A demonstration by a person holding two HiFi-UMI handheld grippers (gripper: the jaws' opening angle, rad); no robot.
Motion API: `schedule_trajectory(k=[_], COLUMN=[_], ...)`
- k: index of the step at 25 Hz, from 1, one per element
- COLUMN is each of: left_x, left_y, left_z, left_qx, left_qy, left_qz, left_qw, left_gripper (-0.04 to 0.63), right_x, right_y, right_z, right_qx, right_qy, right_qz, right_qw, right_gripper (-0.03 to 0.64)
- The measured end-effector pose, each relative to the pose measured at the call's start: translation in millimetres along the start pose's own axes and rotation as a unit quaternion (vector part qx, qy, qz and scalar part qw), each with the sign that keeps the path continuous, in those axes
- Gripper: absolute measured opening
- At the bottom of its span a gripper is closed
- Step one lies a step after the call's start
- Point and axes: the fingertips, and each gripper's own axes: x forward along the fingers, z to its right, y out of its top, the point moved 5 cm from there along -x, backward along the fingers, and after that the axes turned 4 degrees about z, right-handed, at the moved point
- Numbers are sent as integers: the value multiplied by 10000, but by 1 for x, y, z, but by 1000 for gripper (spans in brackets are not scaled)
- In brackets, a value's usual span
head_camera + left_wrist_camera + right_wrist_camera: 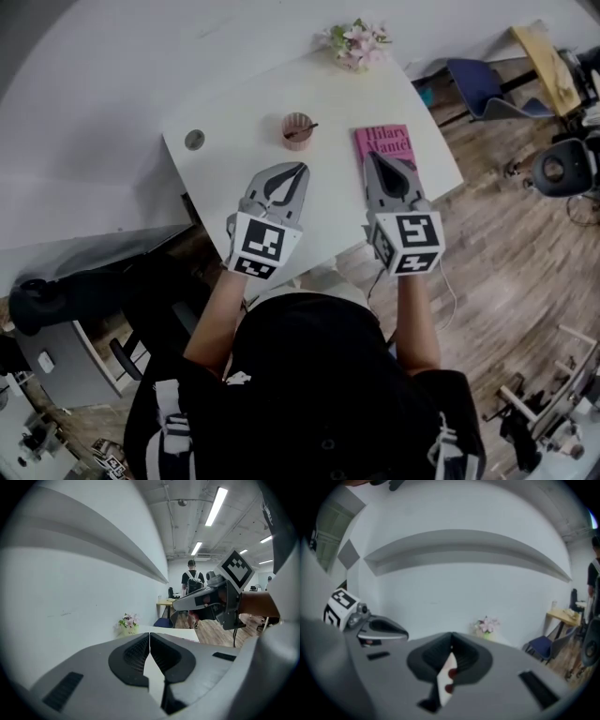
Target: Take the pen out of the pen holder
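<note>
Hovering above white table [234, 141], left tongs [301, 170] closed tip to tip, holding nothing. Same for right tongs [373, 157]: closed, empty, over pink book [386, 141]. Brown pen holder [296, 131] upright on table just beyond left tongs. Dark pen [307, 128] inside, leaning toward right rim. Flower pot [355, 45] at table's far edge.

Your grey left gripper [302, 168] and right gripper [373, 156] have black-lined jaws. Behind each sits a black-and-white marker cube [260, 246]. Your top [319, 375] is black.
</note>
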Motion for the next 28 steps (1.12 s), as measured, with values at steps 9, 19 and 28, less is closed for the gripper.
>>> schedule_trajectory(k=[9,19,28], left_x=[53,95,139], left_y=[-31,-81,-115], left_z=[1,-13,-39], left_qx=[-164,-324,-447], left_qy=[47,195,559], left_qz=[-562,-1330,-1805], left_qw=[9983,9904,9810], left_gripper=[55,156,191], right_x=[31,66,86], right_y=[-21,-42,-60], right_z=[39,58,63], right_qx=[152,155,128], right_qy=[280,634,812], right_qz=[-331,-758,-1079], right_qw=[9989,9950,9908], right_gripper=[34,34,34])
